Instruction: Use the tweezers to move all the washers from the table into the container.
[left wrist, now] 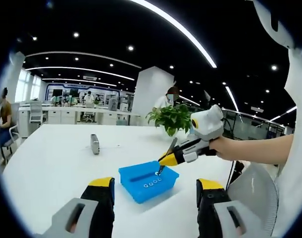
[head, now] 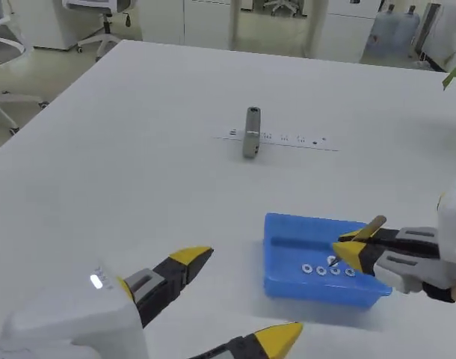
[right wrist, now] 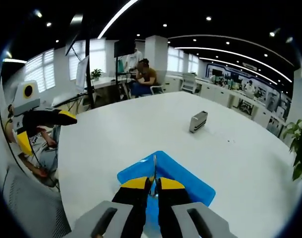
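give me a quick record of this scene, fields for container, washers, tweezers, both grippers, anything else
container: blue rectangular plastic tray on the white table
washers: four small silver metal rings in a row inside the tray
tweezers: thin metal tweezers, tips pointing into the tray
right gripper: shut on the tweezers
left gripper: open, holding nothing, near the tray
other: small grey metal block farther back

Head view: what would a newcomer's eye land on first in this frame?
The bright blue container at lower right on the white table, with a row of small washers inside. Over it the right gripper is shut on tweezers pointing into it, while the left gripper hangs open at the bottom edge.
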Motion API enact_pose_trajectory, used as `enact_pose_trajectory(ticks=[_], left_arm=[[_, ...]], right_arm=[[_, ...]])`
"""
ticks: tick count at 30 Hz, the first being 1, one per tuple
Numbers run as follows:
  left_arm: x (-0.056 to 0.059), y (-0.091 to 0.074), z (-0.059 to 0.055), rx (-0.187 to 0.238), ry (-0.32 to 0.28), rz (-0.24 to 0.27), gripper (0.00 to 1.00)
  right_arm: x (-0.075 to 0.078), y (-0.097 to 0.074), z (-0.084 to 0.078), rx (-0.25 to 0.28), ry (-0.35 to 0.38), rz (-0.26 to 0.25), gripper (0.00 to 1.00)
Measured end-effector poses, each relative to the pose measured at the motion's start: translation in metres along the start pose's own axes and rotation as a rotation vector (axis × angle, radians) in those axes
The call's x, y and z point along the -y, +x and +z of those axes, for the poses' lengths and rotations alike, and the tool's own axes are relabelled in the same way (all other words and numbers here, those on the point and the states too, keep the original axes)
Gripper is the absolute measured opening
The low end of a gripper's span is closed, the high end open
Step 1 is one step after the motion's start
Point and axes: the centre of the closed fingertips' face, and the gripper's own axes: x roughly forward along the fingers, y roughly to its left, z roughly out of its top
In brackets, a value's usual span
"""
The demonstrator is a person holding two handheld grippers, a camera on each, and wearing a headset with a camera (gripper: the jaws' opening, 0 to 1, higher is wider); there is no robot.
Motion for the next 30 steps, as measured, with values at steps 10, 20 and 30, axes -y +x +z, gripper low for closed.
enact_pose_trajectory(ticks=[10, 20, 30], left_arm=[[-0.021, -0.027, -0.003, 0.023, 0.000, 0.106, 0.67], [-0.026, -0.039, -0.014, 0.018, -0.037, 0.144, 0.67], [-0.025, -0.044, -0.015, 0.026, -0.033, 0.175, 0.66]], right_arm=[[0.016, 0.023, 0.017, 0.049, 0.096, 0.005, 0.03], [0.003, 0.043, 0.004, -0.036, 0.083, 0.049, 0.03], [-0.009, 0.065, -0.014, -0.108, 0.056, 0.110, 0.03]])
